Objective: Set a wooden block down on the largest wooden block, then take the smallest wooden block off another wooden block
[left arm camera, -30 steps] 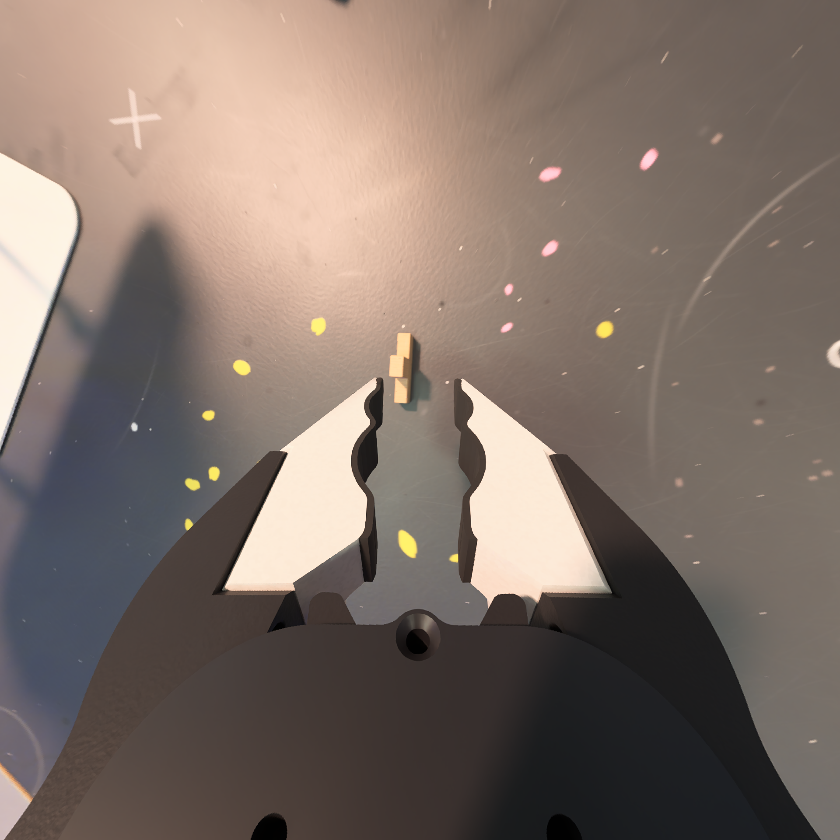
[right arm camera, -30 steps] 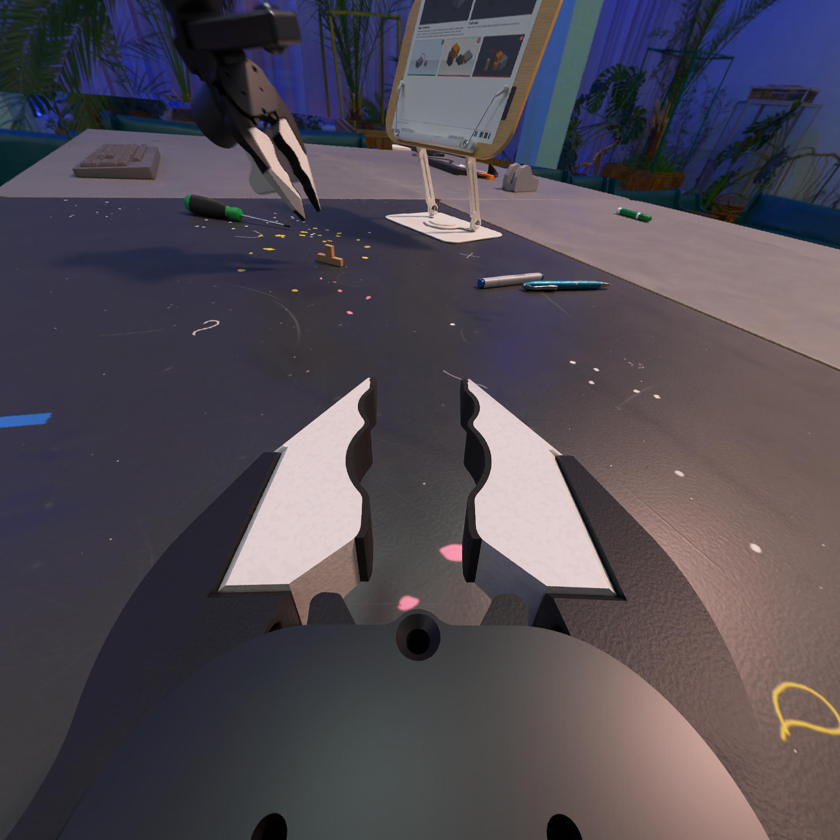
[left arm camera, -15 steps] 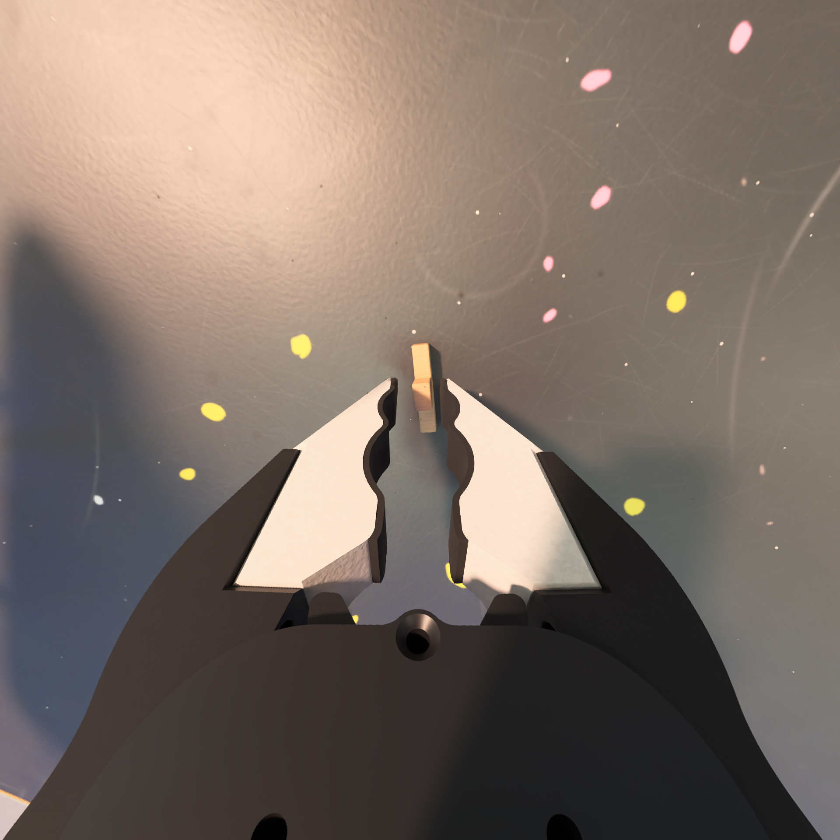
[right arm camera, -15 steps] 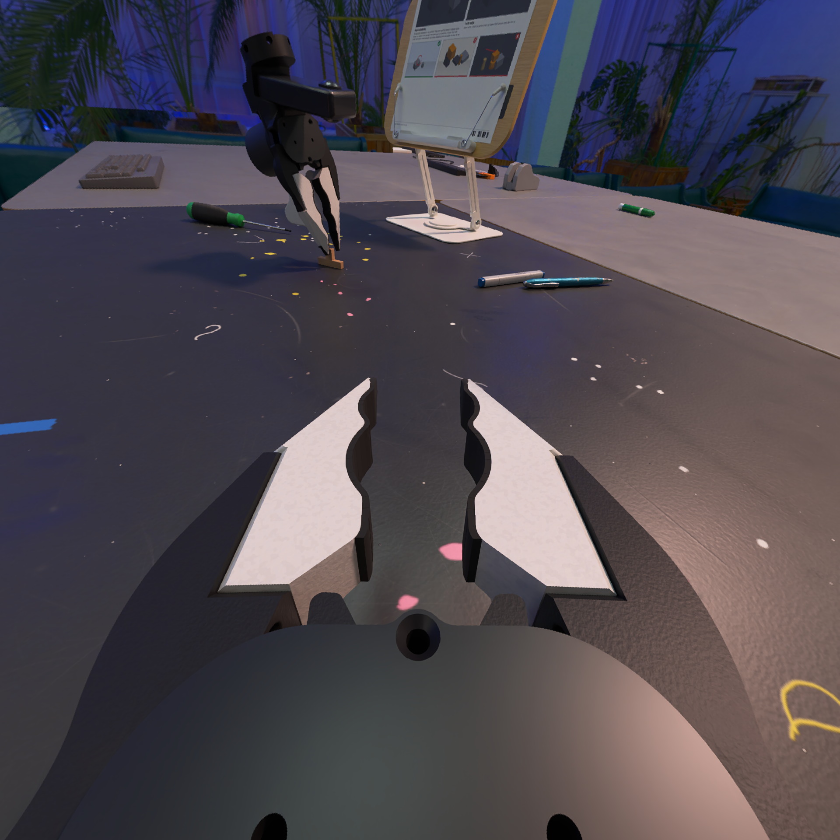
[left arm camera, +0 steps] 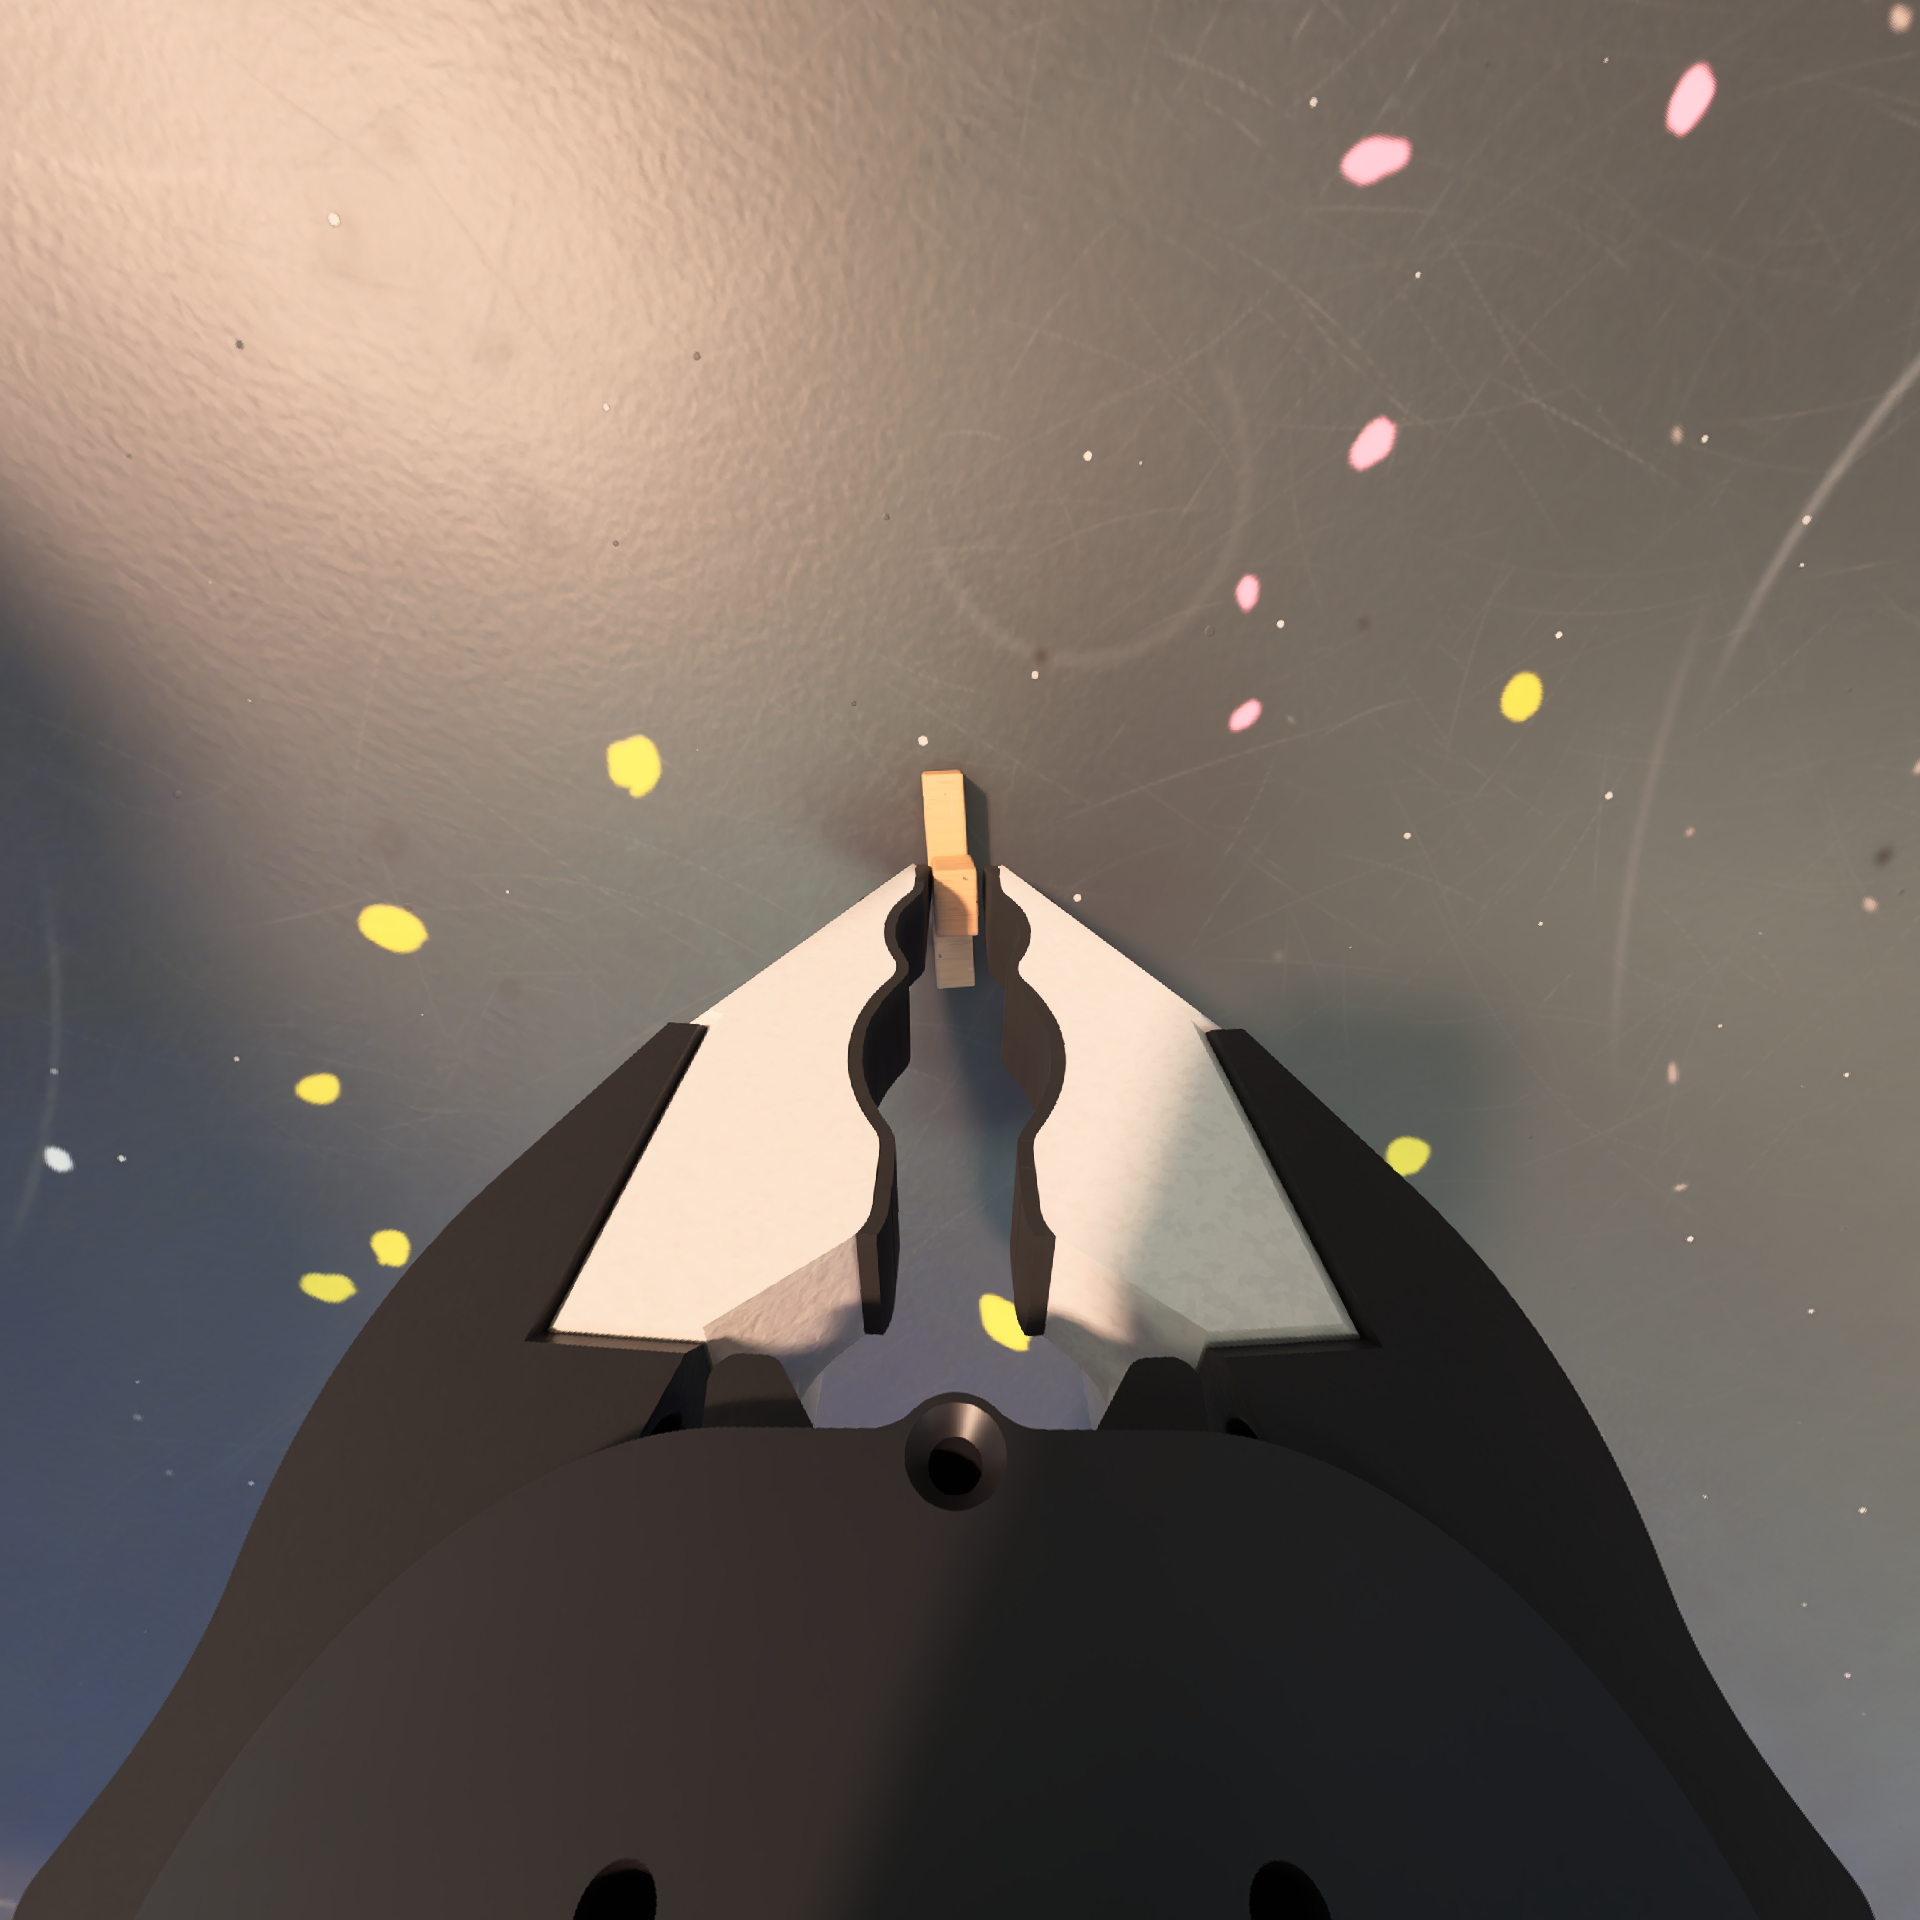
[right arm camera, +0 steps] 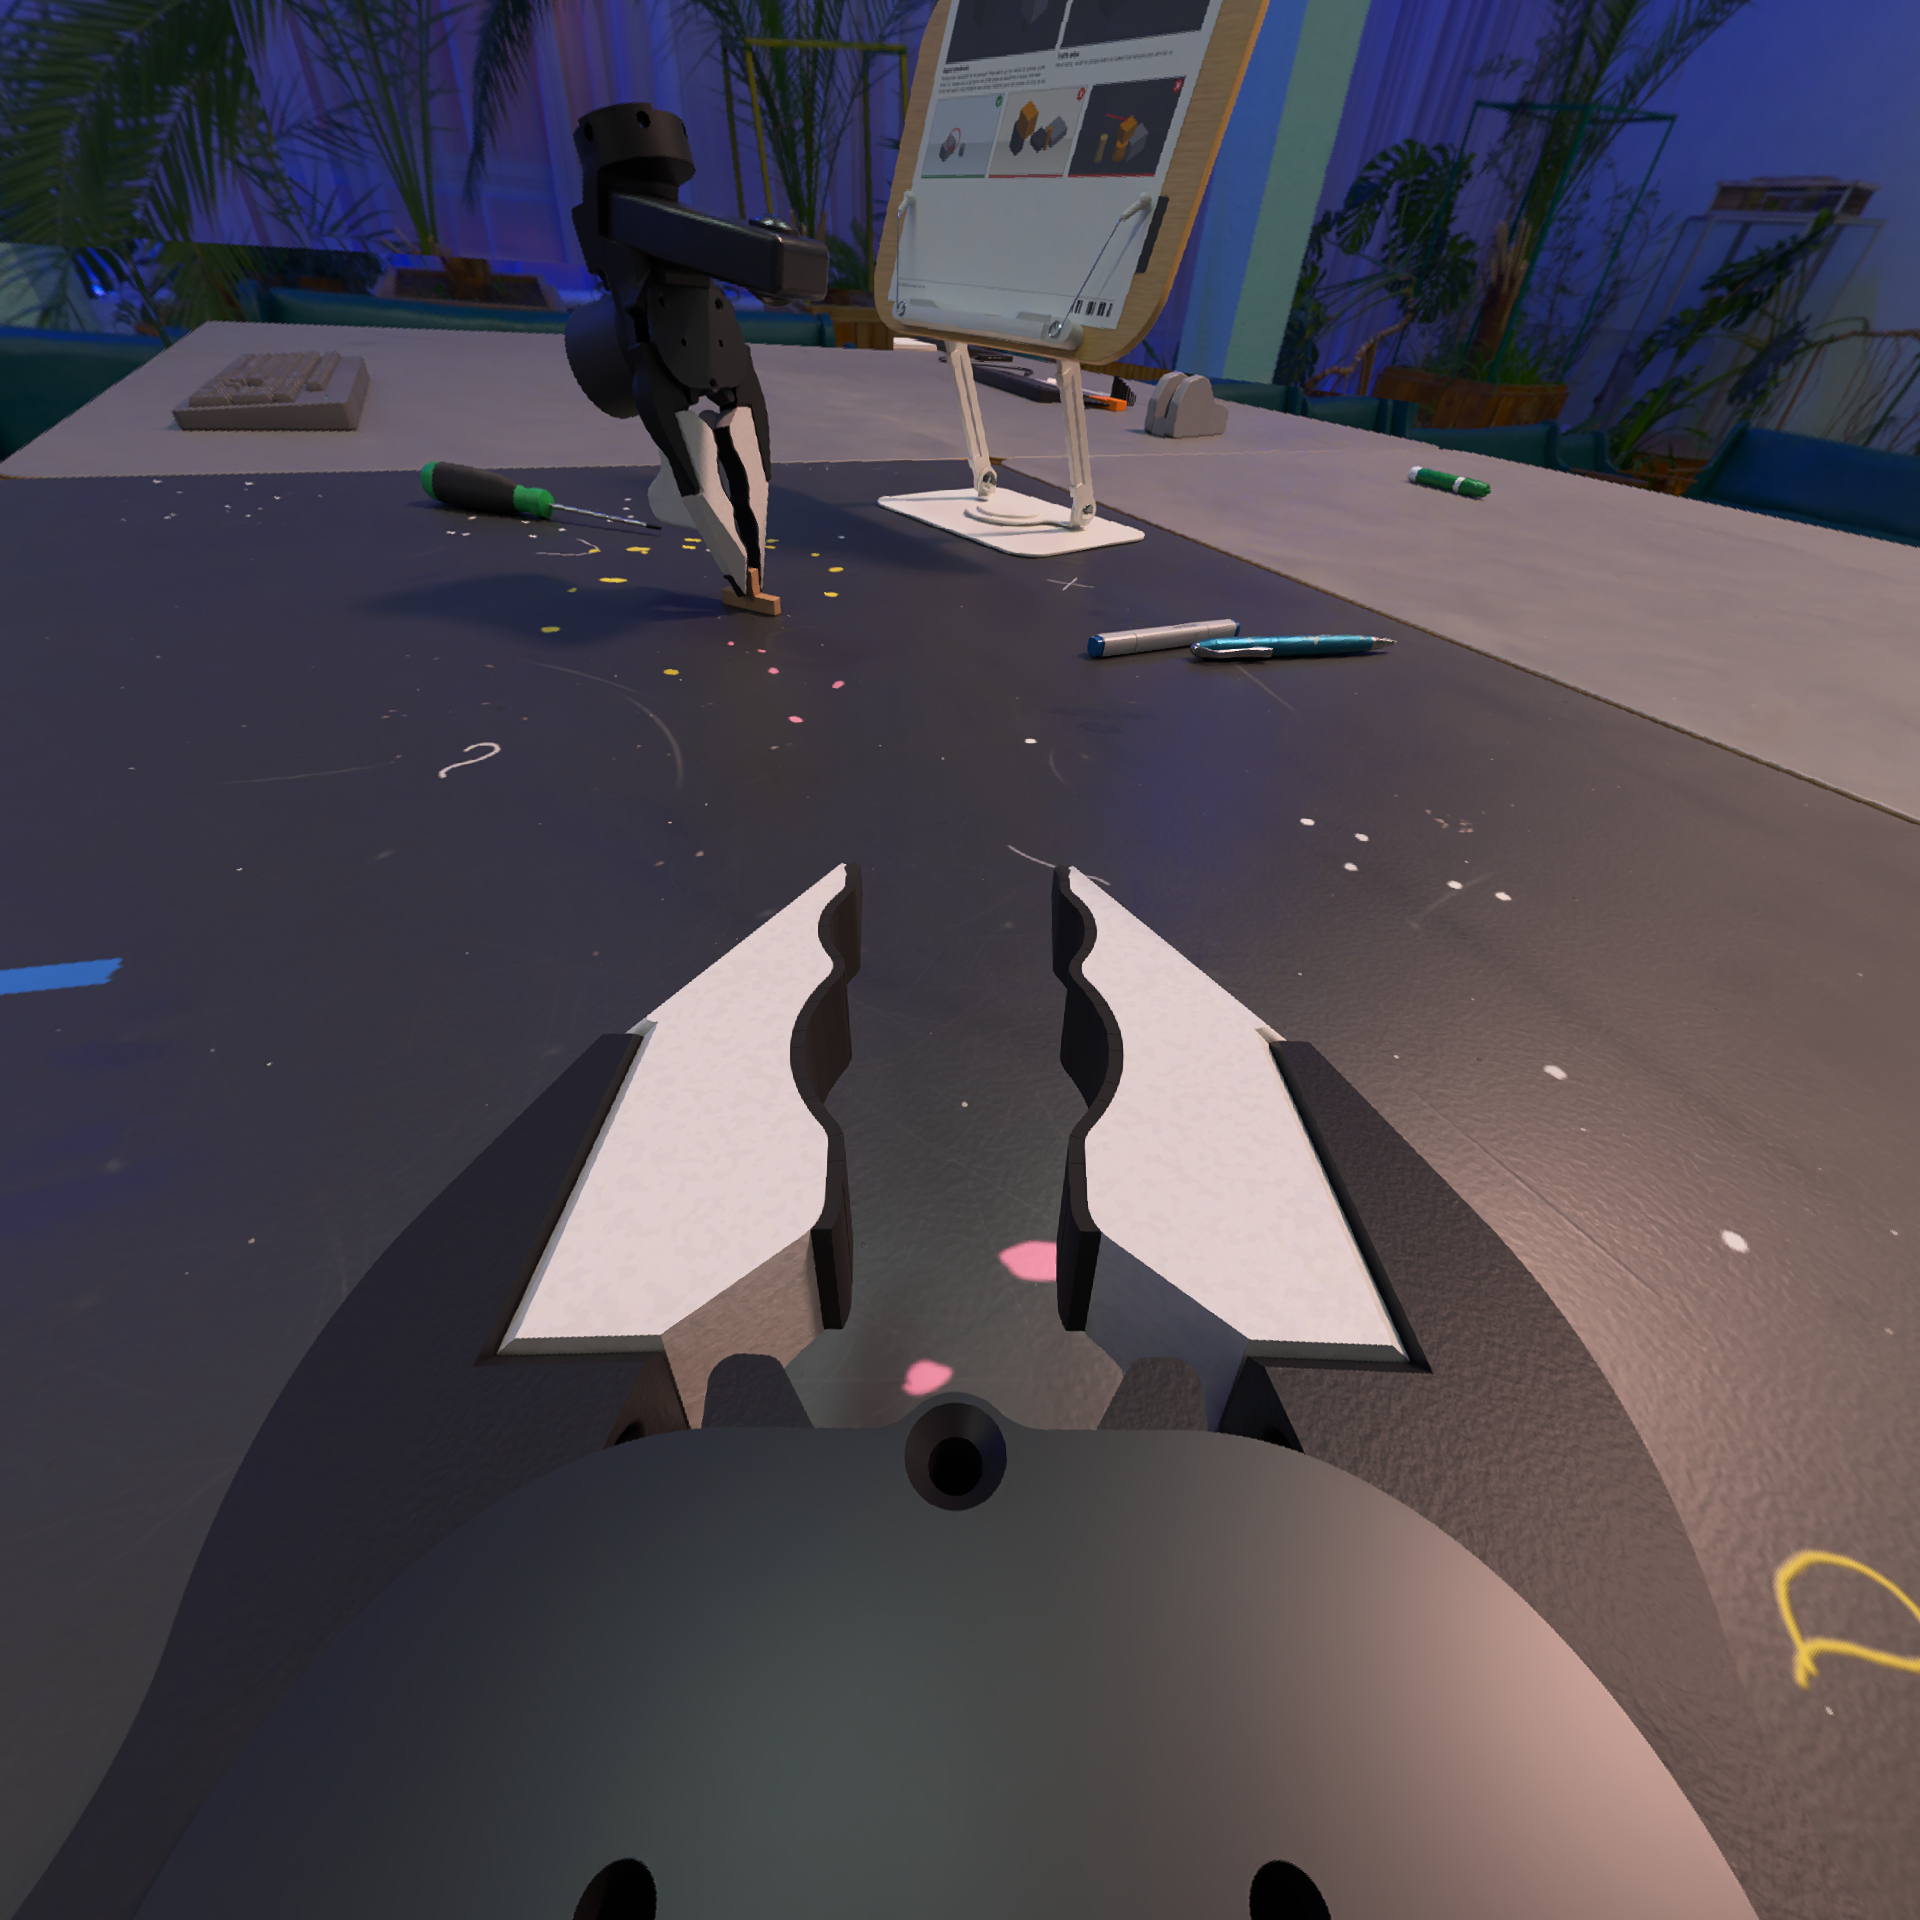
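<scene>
1. Dark, paint-flecked bench (left arm camera: 727, 468) lies under both tools.
2. Left tool (left arm camera: 957, 883), nearly closed, brackets the small wooden block (left arm camera: 957, 896) at its tips; firm contact is unclear.
3. That block sits on a longer wooden block (left arm camera: 943, 816) reaching ahead, probably awaiting lift-off.
4. Right tool (right arm camera: 956, 883) rests well apart, half open, empty.

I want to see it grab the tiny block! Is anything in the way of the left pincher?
No, nothing visible blocks it. The left gripper already has its tips on either side of the small wooden block, which sits on the longer wooden block.
</scene>
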You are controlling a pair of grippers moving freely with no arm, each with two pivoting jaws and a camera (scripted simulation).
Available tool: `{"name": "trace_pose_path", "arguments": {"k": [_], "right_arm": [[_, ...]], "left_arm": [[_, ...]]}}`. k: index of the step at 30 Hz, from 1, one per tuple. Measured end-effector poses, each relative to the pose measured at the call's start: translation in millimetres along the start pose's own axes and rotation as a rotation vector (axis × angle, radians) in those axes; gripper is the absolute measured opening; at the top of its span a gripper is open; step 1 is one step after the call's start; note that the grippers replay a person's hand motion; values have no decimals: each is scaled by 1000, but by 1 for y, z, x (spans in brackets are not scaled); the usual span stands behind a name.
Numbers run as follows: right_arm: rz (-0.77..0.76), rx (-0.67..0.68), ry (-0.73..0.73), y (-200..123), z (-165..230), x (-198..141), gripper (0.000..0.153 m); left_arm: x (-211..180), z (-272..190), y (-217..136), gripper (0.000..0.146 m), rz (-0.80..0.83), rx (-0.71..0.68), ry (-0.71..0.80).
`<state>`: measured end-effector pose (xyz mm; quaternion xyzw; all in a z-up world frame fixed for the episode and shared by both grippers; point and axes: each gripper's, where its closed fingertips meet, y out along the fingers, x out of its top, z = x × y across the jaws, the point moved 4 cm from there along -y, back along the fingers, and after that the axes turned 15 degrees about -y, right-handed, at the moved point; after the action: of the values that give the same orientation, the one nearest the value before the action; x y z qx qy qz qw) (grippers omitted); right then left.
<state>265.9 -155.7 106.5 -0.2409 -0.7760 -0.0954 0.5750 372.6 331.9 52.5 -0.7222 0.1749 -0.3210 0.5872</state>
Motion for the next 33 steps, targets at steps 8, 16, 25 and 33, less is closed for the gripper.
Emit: {"name": "trace_pose_path", "arguments": {"k": [8, 16, 25, 33], "right_arm": [[-1, 1, 4, 0, -1, 0, 37], [6, 1, -9, 1, 0, 0, 36], [27, 2, -29, 3, 2, -1, 36], [24, -1, -34, 3, 3, -1, 36]], "left_arm": [[-1, -2, -19, 7, -188, 2, -135], [12, -34, -86, 7, -773, 35, -278], [40, -165, -158, 7, -1478, -327, -118], [73, -283, -131, 7, -1551, -640, 56]]}}
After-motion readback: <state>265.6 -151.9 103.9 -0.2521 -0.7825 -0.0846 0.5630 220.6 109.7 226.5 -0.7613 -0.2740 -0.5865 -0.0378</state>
